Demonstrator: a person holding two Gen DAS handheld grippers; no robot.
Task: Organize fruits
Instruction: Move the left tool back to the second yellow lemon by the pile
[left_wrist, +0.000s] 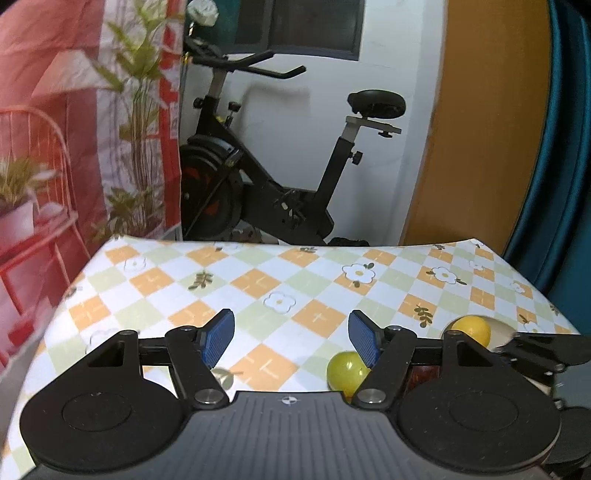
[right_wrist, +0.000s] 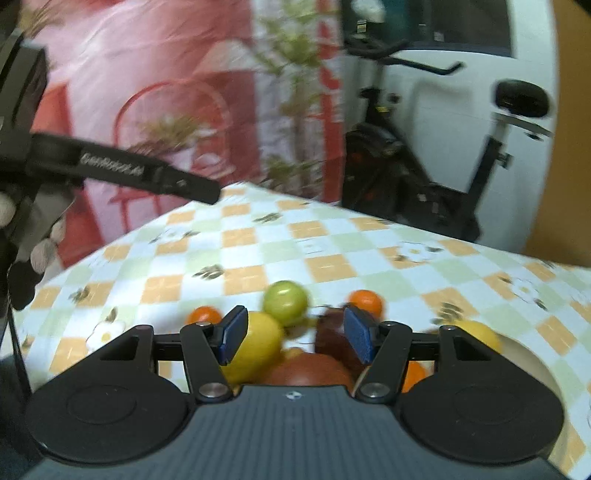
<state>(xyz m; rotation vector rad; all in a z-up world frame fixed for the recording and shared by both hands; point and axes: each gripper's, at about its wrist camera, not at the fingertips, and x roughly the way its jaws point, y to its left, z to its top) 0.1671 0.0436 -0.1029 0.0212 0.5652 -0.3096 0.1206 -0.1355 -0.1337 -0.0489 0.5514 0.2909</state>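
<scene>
In the right wrist view, a heap of fruit lies on the checked tablecloth (right_wrist: 332, 243): a green fruit (right_wrist: 286, 301), a yellow lemon (right_wrist: 258, 347), a red apple (right_wrist: 306, 369), a dark red fruit (right_wrist: 328, 336) and two small oranges (right_wrist: 365, 301) (right_wrist: 203, 314). My right gripper (right_wrist: 295, 328) hovers over the heap, open, its pads pressing on nothing. In the left wrist view, my left gripper (left_wrist: 291, 332) is open over bare cloth. A green fruit (left_wrist: 345, 371) peeks out behind its right finger, and a yellow fruit (left_wrist: 471, 328) sits further right.
A pale bowl (right_wrist: 524, 354) with a yellow fruit (right_wrist: 480, 332) stands at the right of the heap. An exercise bike (left_wrist: 280, 177) stands beyond the table's far edge, beside a red printed curtain (left_wrist: 74, 129). A gloved hand (right_wrist: 33, 236) holds the other gripper at the left.
</scene>
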